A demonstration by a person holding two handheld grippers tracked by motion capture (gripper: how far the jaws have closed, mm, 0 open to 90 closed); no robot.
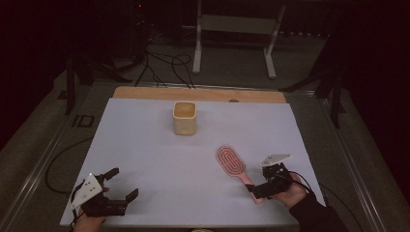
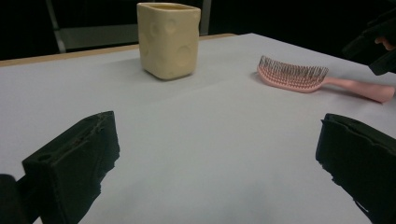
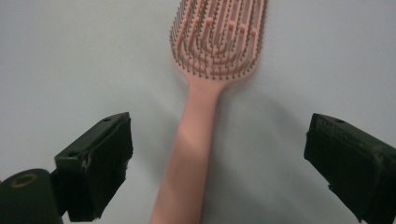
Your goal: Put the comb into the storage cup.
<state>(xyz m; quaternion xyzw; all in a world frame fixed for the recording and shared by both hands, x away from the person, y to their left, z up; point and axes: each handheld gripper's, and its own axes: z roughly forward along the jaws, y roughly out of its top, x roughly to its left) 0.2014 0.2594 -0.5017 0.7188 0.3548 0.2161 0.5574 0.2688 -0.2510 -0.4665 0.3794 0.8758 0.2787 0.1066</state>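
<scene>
Jaws of the right claw (image 3: 217,168) stand wide apart over the pink hairbrush (image 3: 210,93) handle, likely ready to grab it, while the left claw (image 1: 121,186) waits wide and empty near the desk's (image 1: 145,145) front left corner.

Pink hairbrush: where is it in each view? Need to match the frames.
High view: pink hairbrush right of centre, handle under the right gripper.
Left gripper view: upper right, bristles up.
Right gripper view: centre, handle between the open jaws.
Shared landmark: white table sheet.

A cup (image 1: 184,117) stood near the table's (image 1: 145,145) far edge. A hairbrush (image 1: 233,166) lay toward the near right corner.
</scene>
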